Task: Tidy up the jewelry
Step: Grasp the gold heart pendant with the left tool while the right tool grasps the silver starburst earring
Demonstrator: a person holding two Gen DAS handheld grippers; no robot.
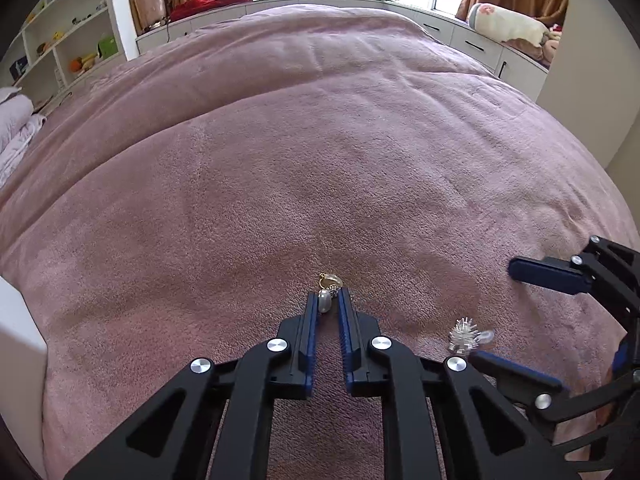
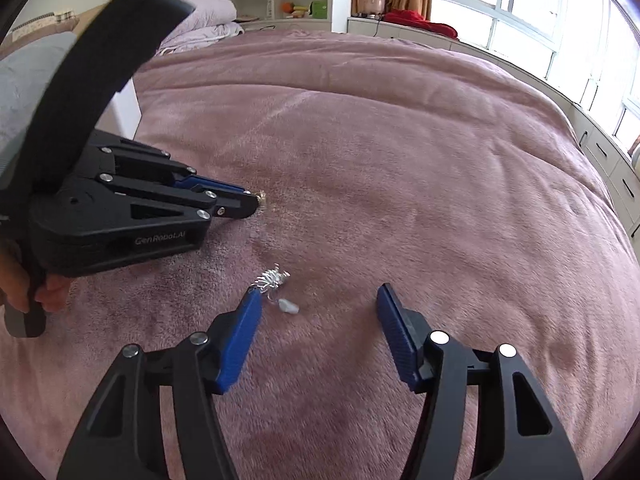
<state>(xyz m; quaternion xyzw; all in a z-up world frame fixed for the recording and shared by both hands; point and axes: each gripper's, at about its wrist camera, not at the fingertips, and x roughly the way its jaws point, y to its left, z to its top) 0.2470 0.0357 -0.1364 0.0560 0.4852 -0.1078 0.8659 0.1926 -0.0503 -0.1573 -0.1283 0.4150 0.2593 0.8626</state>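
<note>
On the pink plush bedspread (image 1: 320, 140), the left gripper (image 1: 327, 302), black-framed with blue ribbed pads, had its fingers drawn nearly together around a pearl-drop earring with a gold hook and a small beaded bead (image 1: 327, 294); whether the pads pressed on the pearl could not be told. The earring lay on the fabric at the fingertips, its gold hook projecting just beyond them. To the right, a spiky silver earring with a clear plastic back (image 2: 274, 284) lay on the bedspread, well apart from the pearl piece. The right gripper (image 2: 320, 294) stood wide apart, its left pad (image 2: 244, 328) touching or just beside the silver earring. White shelving (image 1: 64, 40) stood beyond the bed.
</note>
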